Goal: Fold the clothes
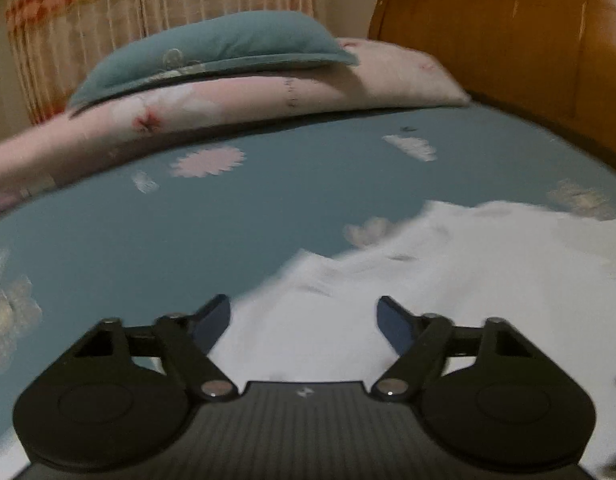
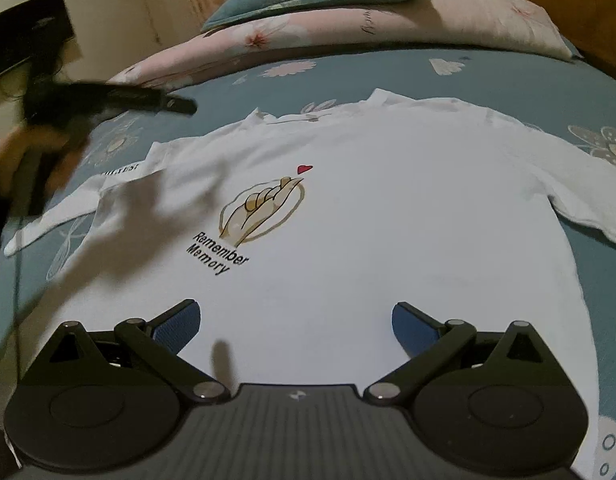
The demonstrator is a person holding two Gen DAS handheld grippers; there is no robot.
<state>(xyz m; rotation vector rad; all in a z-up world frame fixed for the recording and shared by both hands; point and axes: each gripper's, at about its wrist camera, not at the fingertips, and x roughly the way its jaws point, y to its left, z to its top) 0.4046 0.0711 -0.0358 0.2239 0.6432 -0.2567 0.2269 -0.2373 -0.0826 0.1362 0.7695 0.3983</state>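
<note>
A white T-shirt [image 2: 368,208] lies spread flat, front up, on the blue flowered bed sheet [image 2: 488,80]. Its print shows a hand with a red heart and the words "Remember Memory". My right gripper [image 2: 295,320] hovers over the shirt's lower part, open, with nothing between its blue pads. In the left wrist view the shirt [image 1: 448,272] is blurred, and my left gripper [image 1: 303,320] stands open above its edge, gripping nothing. In the right wrist view the left gripper [image 2: 175,103] is a dark blur in a hand, over the shirt's left sleeve.
A folded pink flowered quilt [image 1: 267,96] with a teal pillow [image 1: 211,48] on top lies across the far side of the bed. A wooden headboard [image 1: 508,40] rises at the right and a curtain [image 1: 87,20] hangs behind. Bare sheet [image 1: 107,240] lies left of the shirt.
</note>
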